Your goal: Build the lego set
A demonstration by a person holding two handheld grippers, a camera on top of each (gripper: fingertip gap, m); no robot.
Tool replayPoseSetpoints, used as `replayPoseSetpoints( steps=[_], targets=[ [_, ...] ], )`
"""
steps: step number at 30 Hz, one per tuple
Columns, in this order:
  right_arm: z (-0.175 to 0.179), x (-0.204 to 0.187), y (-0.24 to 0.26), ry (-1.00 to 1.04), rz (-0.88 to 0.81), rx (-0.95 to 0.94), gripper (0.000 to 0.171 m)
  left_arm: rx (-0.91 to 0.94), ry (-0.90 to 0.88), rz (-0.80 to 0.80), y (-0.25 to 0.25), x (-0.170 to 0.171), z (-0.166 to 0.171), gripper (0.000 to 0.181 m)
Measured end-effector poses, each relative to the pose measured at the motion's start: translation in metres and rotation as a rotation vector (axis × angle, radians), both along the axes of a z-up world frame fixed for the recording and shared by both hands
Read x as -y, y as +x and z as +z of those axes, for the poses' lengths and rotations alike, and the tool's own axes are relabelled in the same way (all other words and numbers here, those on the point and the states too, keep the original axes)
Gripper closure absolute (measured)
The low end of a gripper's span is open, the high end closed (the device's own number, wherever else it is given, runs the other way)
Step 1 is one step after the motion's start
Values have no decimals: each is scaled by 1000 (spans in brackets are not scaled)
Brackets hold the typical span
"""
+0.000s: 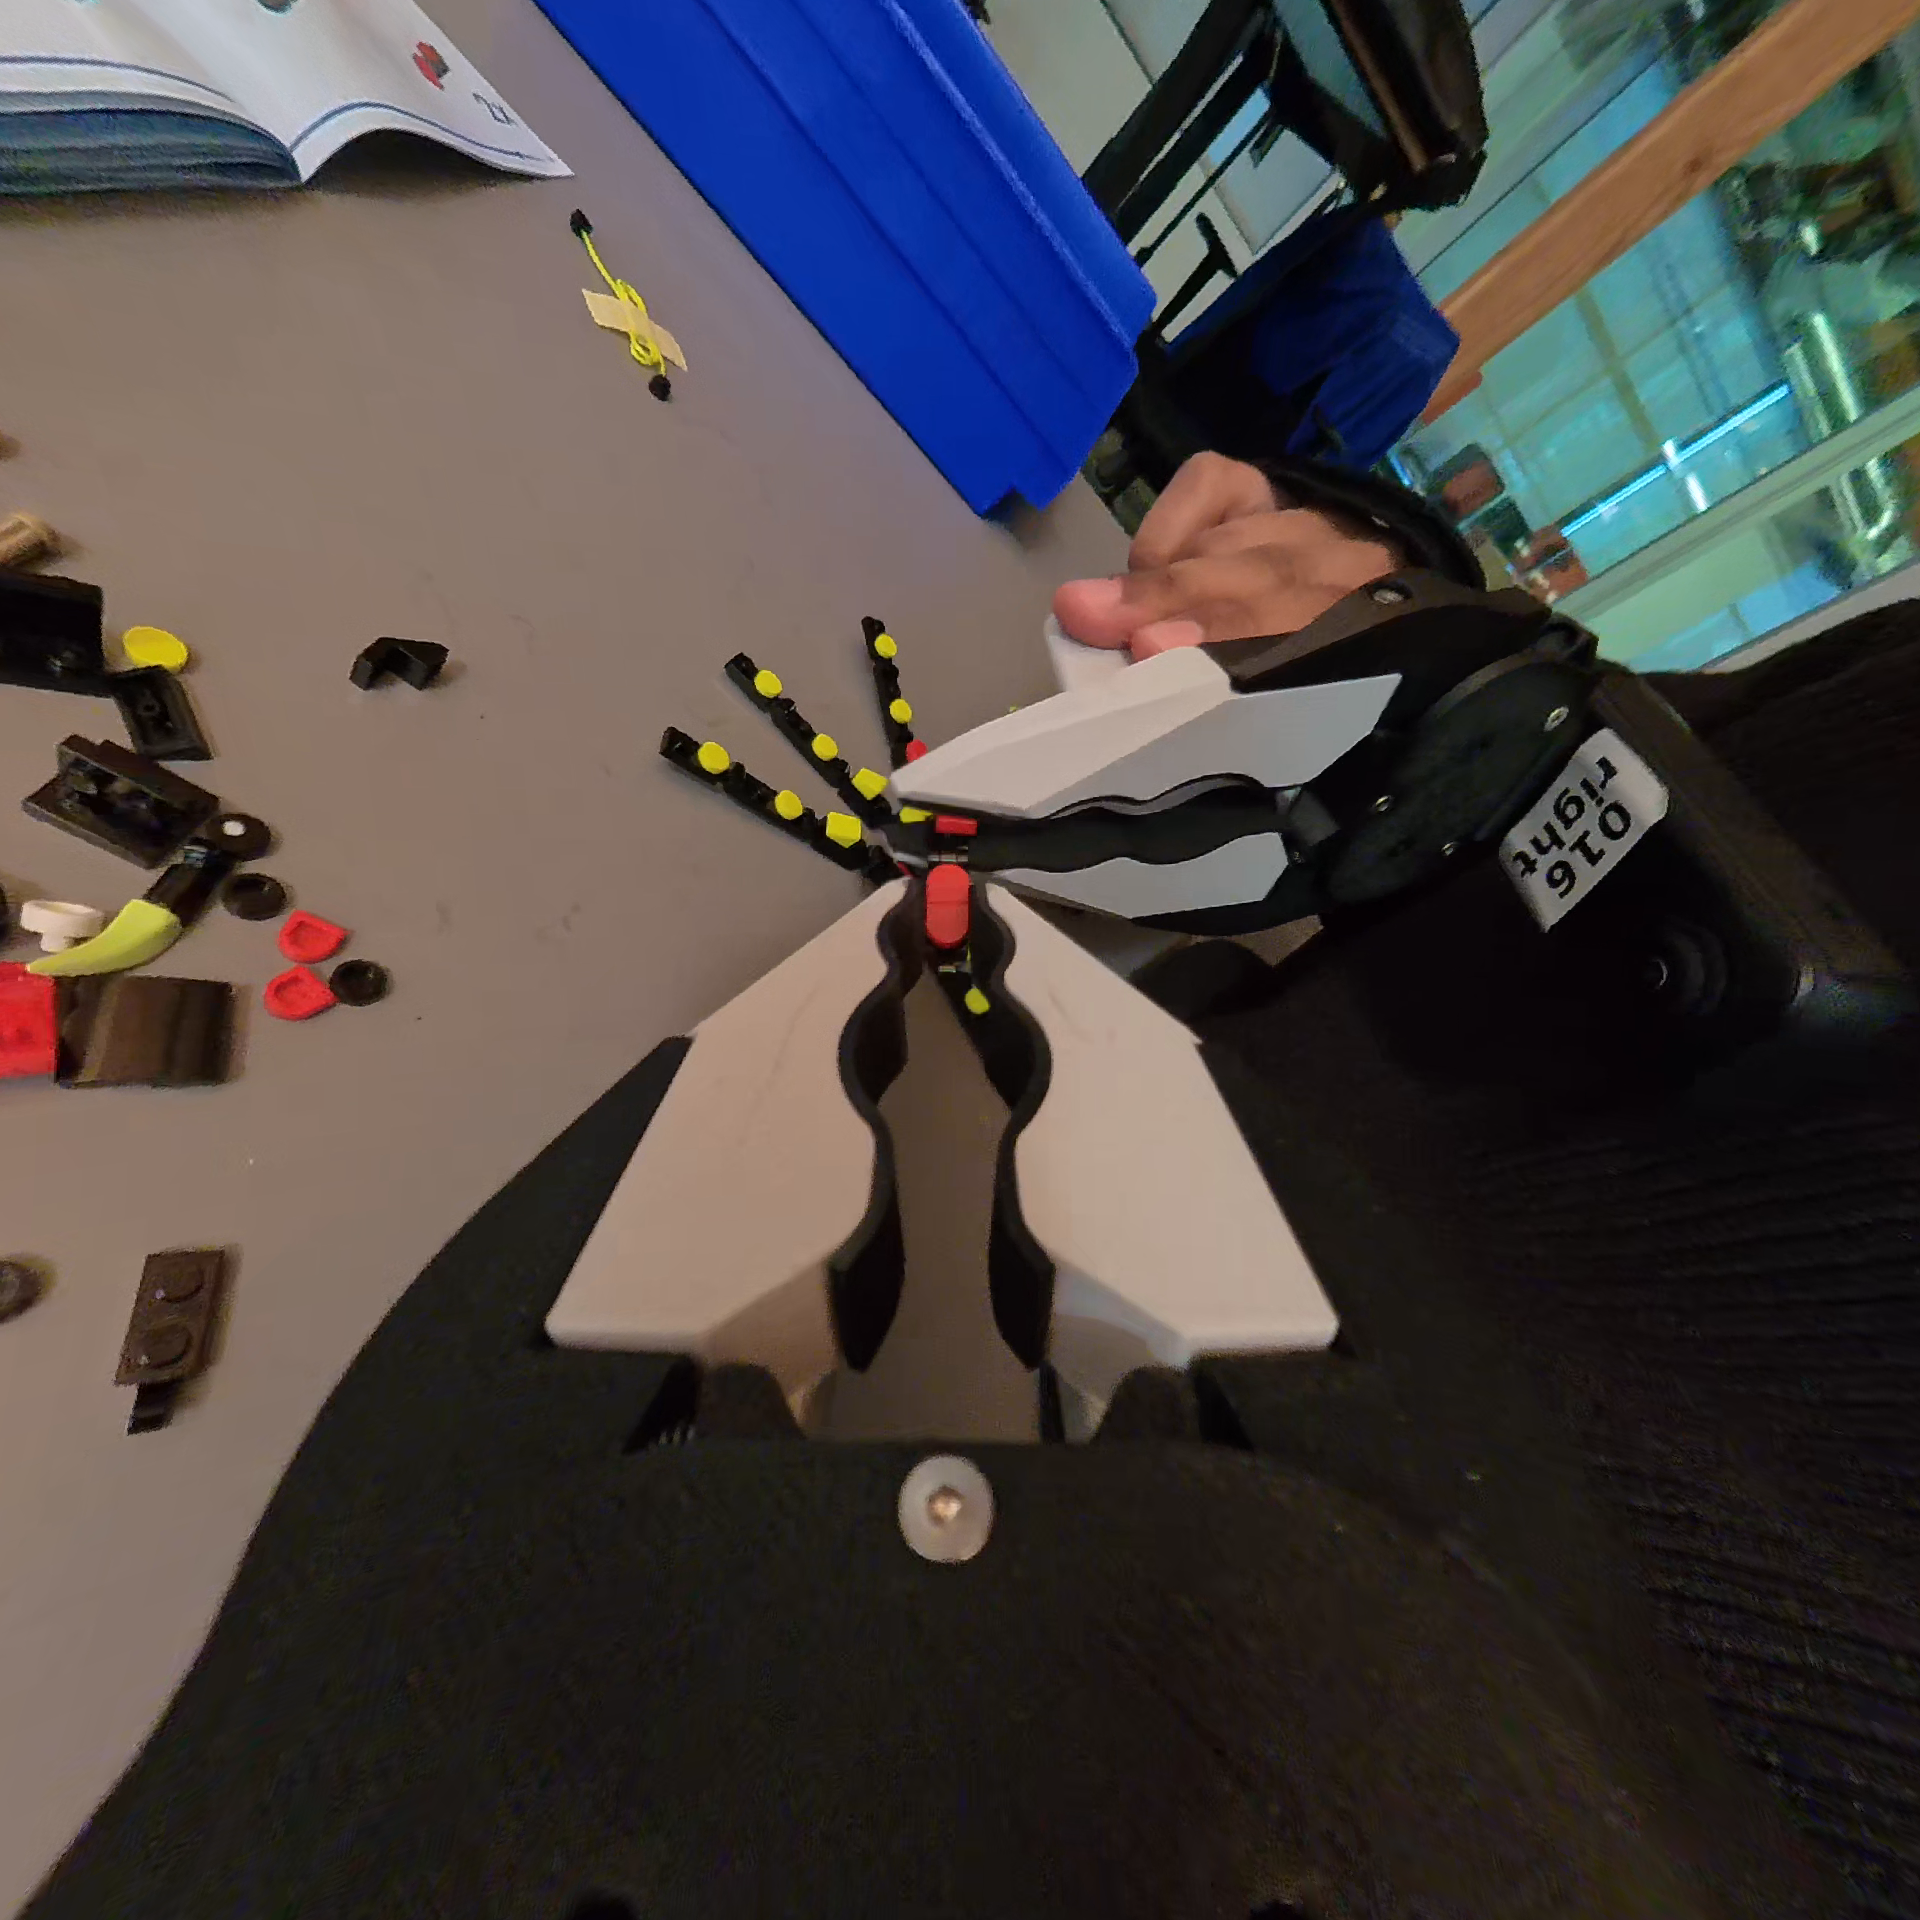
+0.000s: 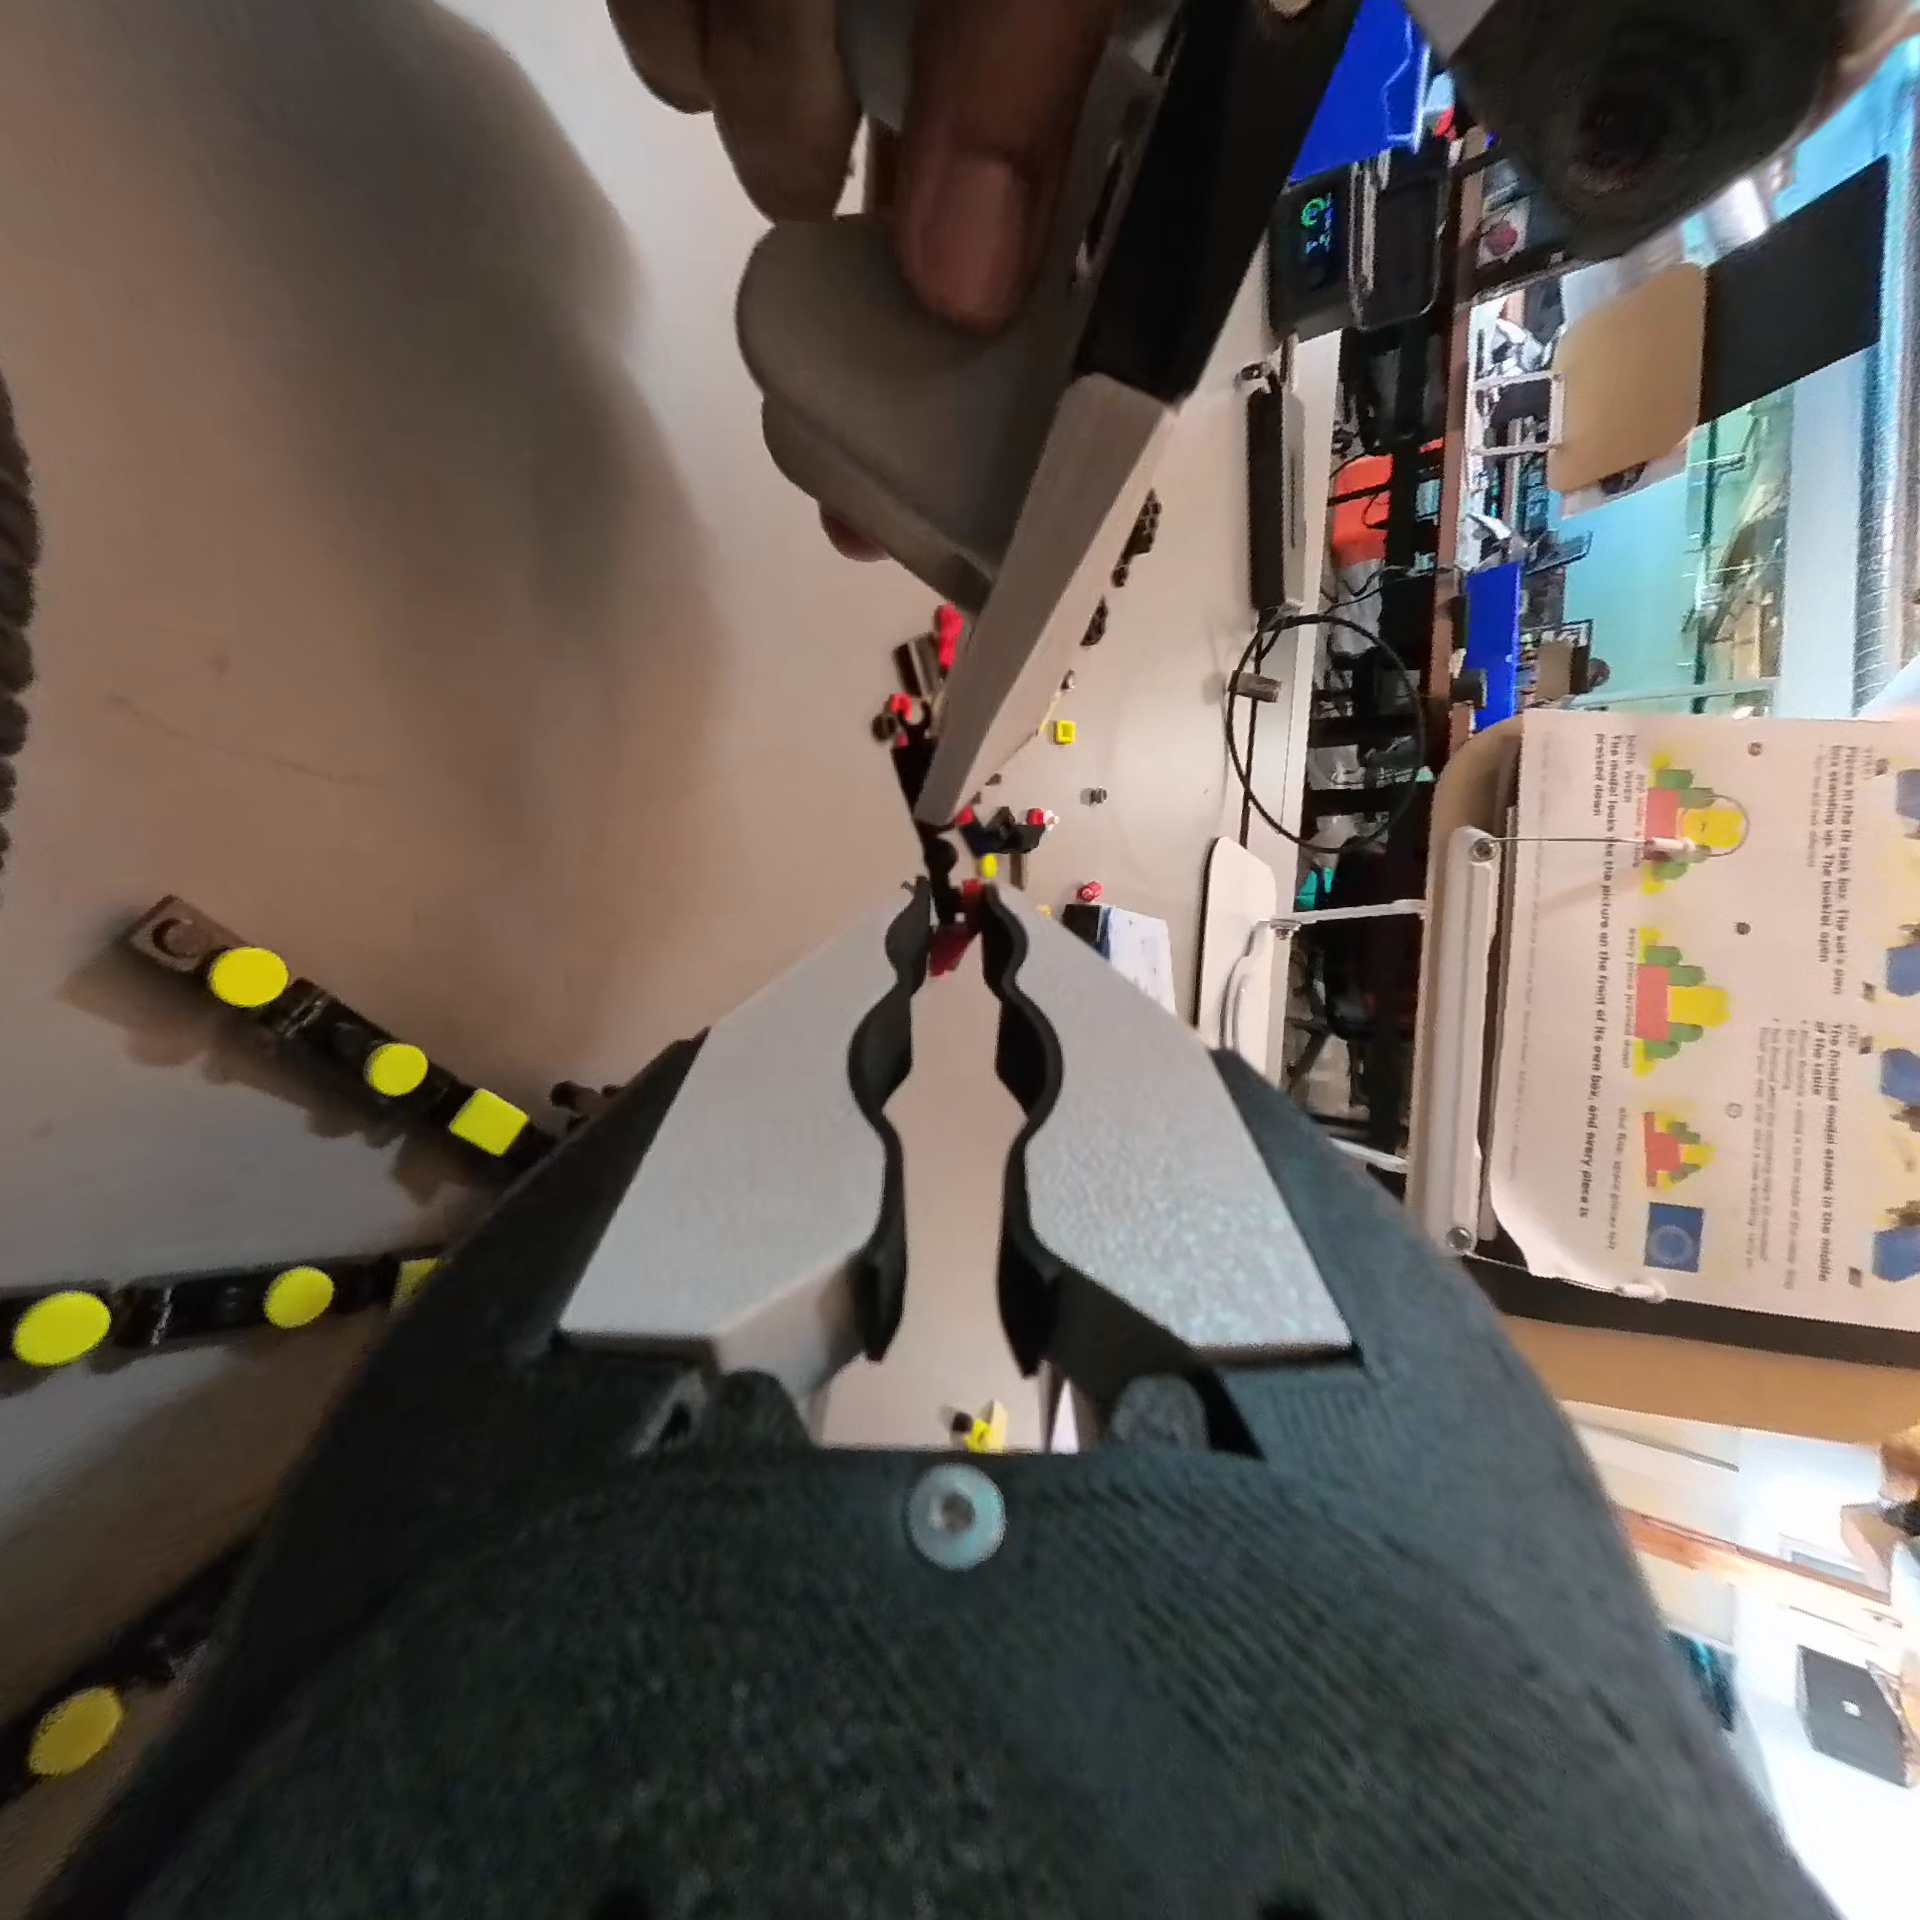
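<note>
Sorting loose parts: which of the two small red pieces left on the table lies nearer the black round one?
The lower red piece; it almost touches the black round piece, while the upper red piece sits farther off.

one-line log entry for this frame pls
left tool: shut on red piece | right tool: shut on spider model hub | model legs fan over table | loose parts left

Left claw: smooth matt grey plastic fingers with black wavy rubber-like pads, mounted on a rough, grainy black body carrying a metal screw
Bricks: glossy plastic
Surface: smooth matt grey
Booklet: paper
Bin: smooth blue plastic
</note>
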State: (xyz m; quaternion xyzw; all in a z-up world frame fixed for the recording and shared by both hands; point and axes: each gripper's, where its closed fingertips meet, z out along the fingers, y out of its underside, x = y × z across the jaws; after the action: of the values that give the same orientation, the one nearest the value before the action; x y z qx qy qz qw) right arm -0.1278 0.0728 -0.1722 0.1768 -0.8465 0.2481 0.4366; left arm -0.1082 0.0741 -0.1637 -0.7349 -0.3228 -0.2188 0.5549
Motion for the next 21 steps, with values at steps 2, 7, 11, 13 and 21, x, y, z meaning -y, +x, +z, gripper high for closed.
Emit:
replayPoseSetpoints(
  steps=[2, 7, 11, 13, 21],
  targets=[
    [2, 1, 1, -13, 9, -2, 163, 18, 14, 3, -1, 1, 0, 177],
    [2, 0, 0, -30, 10, 14, 163, 28, 18, 6, -1, 1, 0, 177],
    [0, 0, -1, -21, 8, 19, 163, 28, 16, 0, 0, 0, 0, 177],
    [-2, -1, -1, -12, 8, 18, 163, 22, 8, -4, 1, -1, 0, 177],
    [-4, -3, -4, 18, -10, 6, 163, 7, -20, 19, 0, -1, -2, 177]
  ],
)
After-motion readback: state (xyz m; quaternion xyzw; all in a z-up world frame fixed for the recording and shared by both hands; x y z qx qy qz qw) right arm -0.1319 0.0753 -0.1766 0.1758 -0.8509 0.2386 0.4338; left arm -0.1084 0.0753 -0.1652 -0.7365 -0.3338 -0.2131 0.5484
